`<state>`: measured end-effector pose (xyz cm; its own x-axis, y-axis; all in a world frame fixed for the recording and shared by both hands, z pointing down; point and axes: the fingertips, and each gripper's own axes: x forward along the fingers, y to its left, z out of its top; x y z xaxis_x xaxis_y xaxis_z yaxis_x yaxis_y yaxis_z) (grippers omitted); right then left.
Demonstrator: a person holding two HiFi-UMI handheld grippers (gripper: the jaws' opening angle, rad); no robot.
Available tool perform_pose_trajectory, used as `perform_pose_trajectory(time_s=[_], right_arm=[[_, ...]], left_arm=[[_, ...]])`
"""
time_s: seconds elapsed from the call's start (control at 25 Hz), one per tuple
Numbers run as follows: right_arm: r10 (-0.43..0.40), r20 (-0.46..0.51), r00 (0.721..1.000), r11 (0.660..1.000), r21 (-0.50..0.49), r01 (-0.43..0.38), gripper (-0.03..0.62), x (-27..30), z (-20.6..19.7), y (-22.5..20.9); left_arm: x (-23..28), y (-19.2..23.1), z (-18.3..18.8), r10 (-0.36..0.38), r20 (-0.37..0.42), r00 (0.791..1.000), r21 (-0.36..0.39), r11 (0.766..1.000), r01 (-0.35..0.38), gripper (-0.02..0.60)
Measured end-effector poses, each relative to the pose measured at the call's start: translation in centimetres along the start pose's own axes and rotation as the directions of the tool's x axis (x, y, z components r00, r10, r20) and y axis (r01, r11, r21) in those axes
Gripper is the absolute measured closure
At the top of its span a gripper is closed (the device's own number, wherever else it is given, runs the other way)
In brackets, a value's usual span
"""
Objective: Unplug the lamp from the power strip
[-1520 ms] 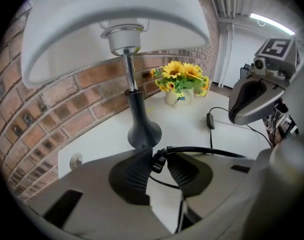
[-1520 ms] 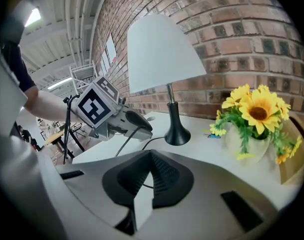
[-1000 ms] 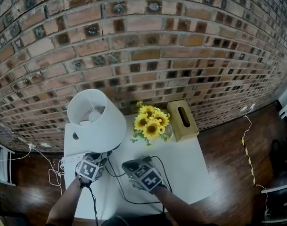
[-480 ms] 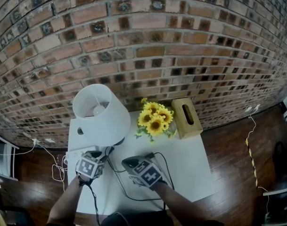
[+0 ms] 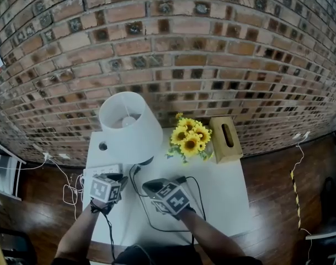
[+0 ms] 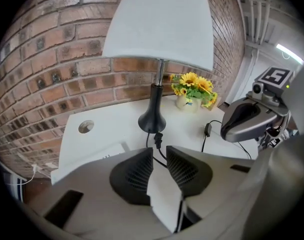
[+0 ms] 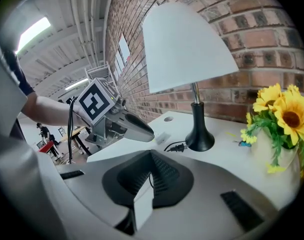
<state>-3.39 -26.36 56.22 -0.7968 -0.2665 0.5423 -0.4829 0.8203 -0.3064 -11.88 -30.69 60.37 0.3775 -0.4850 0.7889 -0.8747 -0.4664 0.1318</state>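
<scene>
A brick wall (image 5: 173,54) is filling the background, and the white tabletop (image 5: 225,195) is sitting against it. The lamp (image 5: 130,127) is standing upright at the back left of the tabletop, its white shade covering most of its dark base. To its right a wooden tissue box (image 5: 226,139) is resting near the wall, with a small vase of sunflowers (image 5: 191,139) standing between it and the lamp.

You are holding both grippers low over the front of the tabletop, well apart from the flowers. Your left gripper (image 5: 119,178) is hovering just beside the white power strip (image 5: 99,171), which is lying along the left edge. Its jaws have just been closing and are now standing narrowly apart; the pads are not pressing on anything. Your right gripper (image 5: 148,187) is pointing toward the lamp base with its jaw tips together. A thin dark strand is showing in the slit behind those tips, and you cannot tell whether it is pinched.

The black cord (image 5: 148,225) is looping across the tabletop under your right hand. The lamp's plug (image 6: 157,138) is already lying loose on the tabletop, just in front of the lamp base and clear of the power strip, directly ahead of your left jaws.
</scene>
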Motion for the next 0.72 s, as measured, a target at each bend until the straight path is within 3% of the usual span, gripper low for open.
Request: perform_pose_trajectory(time_s=[0.12, 0.24, 0.44, 0.6, 0.72], right_arm=[[0.003, -0.004, 1.0, 1.0, -0.008, -0.003, 0.594, 0.1, 0.0, 0.3], [0.05, 0.031, 0.998, 0.999, 0.006, -0.05, 0.594, 0.0, 0.5, 1.1], [0.185, 0.117, 0.976, 0.974, 0.112, -0.198, 0.594, -0.6, 1.6, 3.1], [0.214, 0.102, 0.971, 0.968, 0.108, -0.225, 0.597, -0.4, 1.4, 3.8], [0.232, 0.104, 0.967, 0.967, 0.08, -0.241, 0.599, -0.3, 1.6, 4.5]], left_arm=[[-0.4, 0.3, -0.1, 0.009, 0.015, 1.0, -0.02, 1.0, -0.009, 0.481], [-1.0, 0.3, -0.2, 0.005, 0.021, 1.0, -0.048, 0.999, -0.004, 0.569], [-1.5, -0.5, -0.1, -0.051, 0.075, 0.996, -0.136, 0.989, 0.061, 0.571], [-2.1, -1.9, 0.4, -0.106, 0.127, 0.986, -0.131, 0.984, 0.122, 0.577], [-3.2, -1.7, 1.4, -0.086, 0.218, 0.972, -0.157, 0.98, 0.122, 0.577]])
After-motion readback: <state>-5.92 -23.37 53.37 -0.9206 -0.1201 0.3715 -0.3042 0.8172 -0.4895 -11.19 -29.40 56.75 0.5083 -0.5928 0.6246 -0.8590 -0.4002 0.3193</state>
